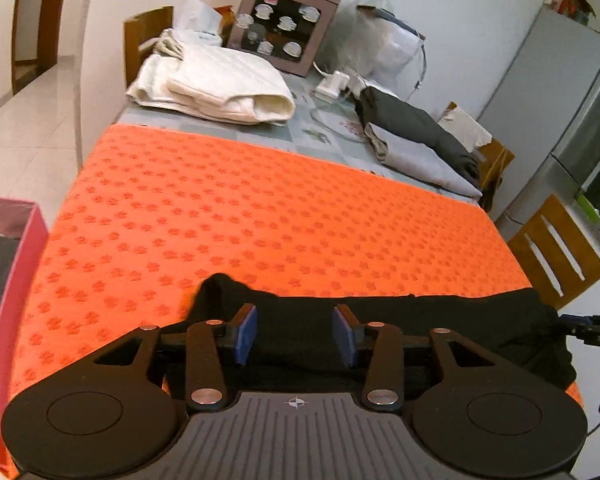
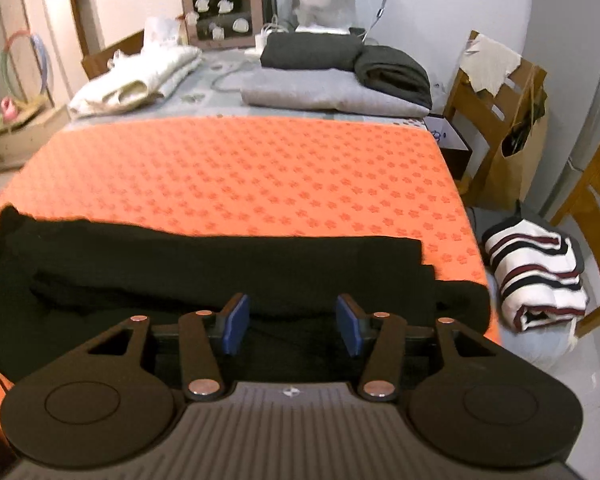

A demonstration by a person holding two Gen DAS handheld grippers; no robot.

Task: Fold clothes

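Along the bench's near edge, on the orange mat (image 1: pixel 260 208), lies the black garment (image 2: pixel 220 264). Both left tongs (image 1: pixel 295 334) and right tongs (image 2: pixel 292 326) tilt downward over it, spread, pinching nothing.

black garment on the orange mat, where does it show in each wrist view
Left wrist view: the black fabric garment lies along the near edge, from centre to far right, behind the open blue pads.
Right wrist view: the garment fills the lower left and centre.
Shared landmark: the folded white quilted blanket at the far left.
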